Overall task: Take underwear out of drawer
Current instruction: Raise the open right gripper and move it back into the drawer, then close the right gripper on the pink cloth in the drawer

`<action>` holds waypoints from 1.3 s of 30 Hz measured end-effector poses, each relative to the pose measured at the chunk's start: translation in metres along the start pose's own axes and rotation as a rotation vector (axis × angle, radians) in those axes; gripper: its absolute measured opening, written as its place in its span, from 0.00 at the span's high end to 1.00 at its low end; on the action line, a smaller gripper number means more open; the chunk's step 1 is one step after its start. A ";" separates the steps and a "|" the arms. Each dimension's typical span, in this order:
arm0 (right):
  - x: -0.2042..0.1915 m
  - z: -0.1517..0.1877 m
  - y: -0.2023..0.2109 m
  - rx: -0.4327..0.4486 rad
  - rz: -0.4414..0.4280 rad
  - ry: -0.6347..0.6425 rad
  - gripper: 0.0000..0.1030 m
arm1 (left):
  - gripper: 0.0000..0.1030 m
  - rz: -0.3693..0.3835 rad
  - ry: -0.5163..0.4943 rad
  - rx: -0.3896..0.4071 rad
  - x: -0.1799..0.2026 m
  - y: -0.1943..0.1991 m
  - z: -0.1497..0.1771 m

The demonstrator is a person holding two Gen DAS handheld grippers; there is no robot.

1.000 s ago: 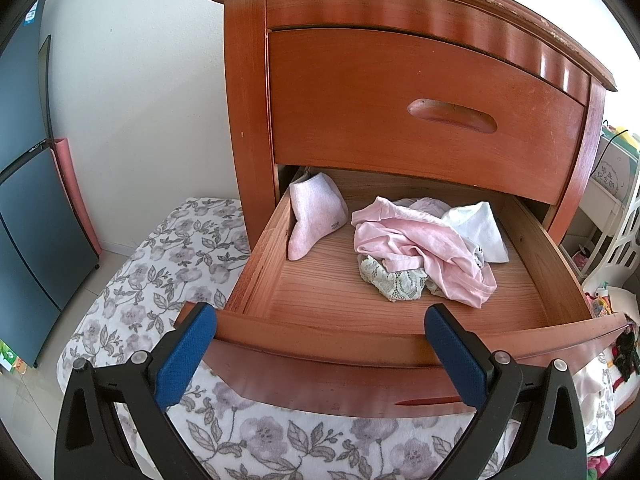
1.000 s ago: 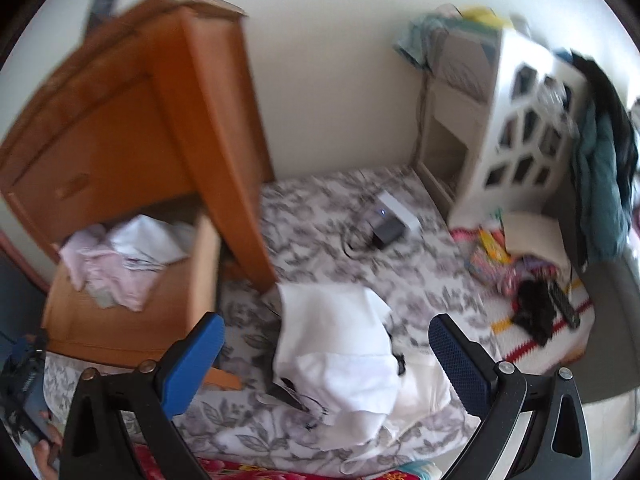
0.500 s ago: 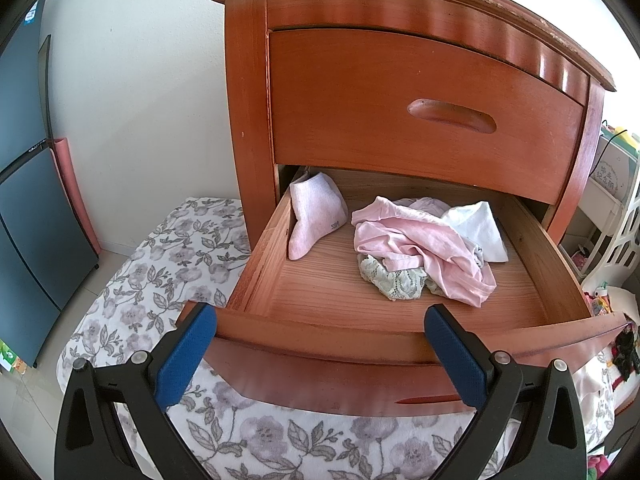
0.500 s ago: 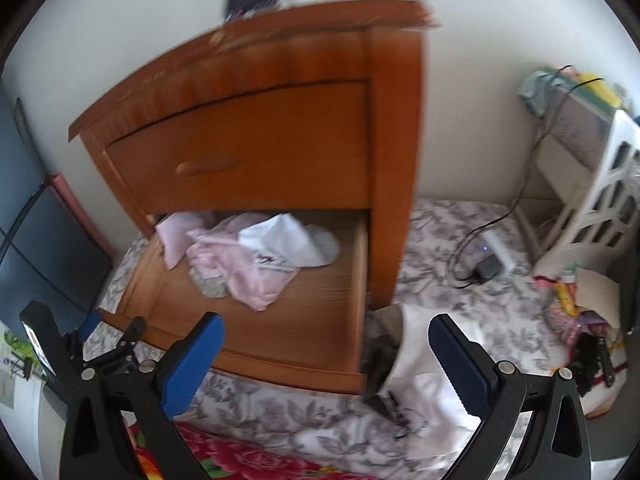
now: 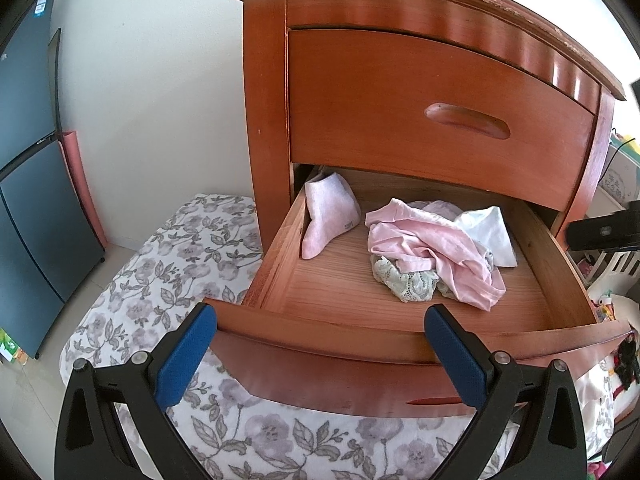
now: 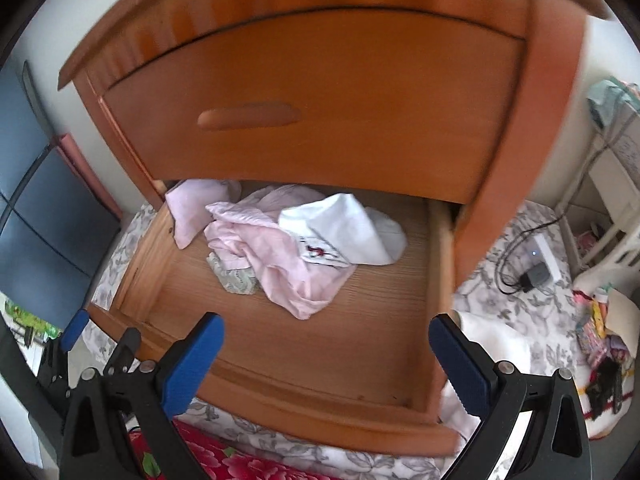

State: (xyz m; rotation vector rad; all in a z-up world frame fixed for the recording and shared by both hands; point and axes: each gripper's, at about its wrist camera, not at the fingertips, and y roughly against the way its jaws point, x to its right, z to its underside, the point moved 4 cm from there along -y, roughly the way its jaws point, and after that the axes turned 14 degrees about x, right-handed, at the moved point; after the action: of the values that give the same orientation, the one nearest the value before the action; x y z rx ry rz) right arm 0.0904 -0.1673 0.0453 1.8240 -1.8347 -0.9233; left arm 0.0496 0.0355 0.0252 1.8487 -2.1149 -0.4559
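Below, floral bedding (image 5: 168, 276) under drawer (image 5: 320, 344).

Red-brown wooden drawer (image 5: 336, 332), pink underwear (image 5: 432, 256), white garment (image 5: 490, 232), perhaps pale-green lace (image 5: 404, 280), grey floral sheet (image 5: 160, 280)

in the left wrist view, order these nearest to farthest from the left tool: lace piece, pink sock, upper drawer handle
1. Lace piece, in the open drawer, just beyond the left tool.
2. Pink sock, back left corner.
3. Upper drawer handle, on the closed drawer above.
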 end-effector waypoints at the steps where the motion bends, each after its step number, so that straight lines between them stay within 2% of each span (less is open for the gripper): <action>1: -0.004 0.000 -0.006 -0.010 -0.003 0.008 0.00 | 0.00 0.011 -0.001 0.003 0.001 0.000 0.000; 5: -0.018 0.000 -0.032 -0.049 -0.026 0.025 0.05 | 0.00 0.031 -0.024 0.000 0.007 0.000 -0.001; 11: -0.024 -0.002 -0.067 -0.105 -0.028 0.022 0.19 | 0.00 0.041 -0.028 0.001 0.008 0.000 -0.001; 13: -0.023 -0.004 -0.077 -0.114 -0.023 0.017 0.27 | 0.00 0.040 -0.028 0.001 0.008 -0.001 -0.001; 16: -0.024 -0.002 -0.092 -0.145 -0.032 0.004 0.32 | 0.00 0.040 -0.027 0.001 0.008 -0.001 -0.001; 21: -0.030 0.007 -0.114 -0.202 -0.039 0.025 0.37 | 0.00 0.040 -0.026 0.001 0.008 -0.001 -0.001; 25: -0.031 0.012 -0.128 -0.231 -0.025 0.032 0.38 | 0.00 0.040 -0.027 -0.001 0.008 -0.001 -0.001; 28: -0.030 0.016 -0.136 -0.264 -0.011 0.022 0.47 | 0.00 0.040 -0.027 0.001 0.008 -0.002 -0.001; 39: -0.032 0.026 -0.155 -0.359 0.025 0.069 0.56 | 0.00 0.040 -0.027 -0.001 0.008 -0.001 -0.001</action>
State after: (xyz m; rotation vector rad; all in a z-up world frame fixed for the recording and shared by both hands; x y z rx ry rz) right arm 0.1867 -0.1214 -0.0742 1.5866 -1.5295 -1.0859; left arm 0.0503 0.0278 0.0256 1.8061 -2.1640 -0.4748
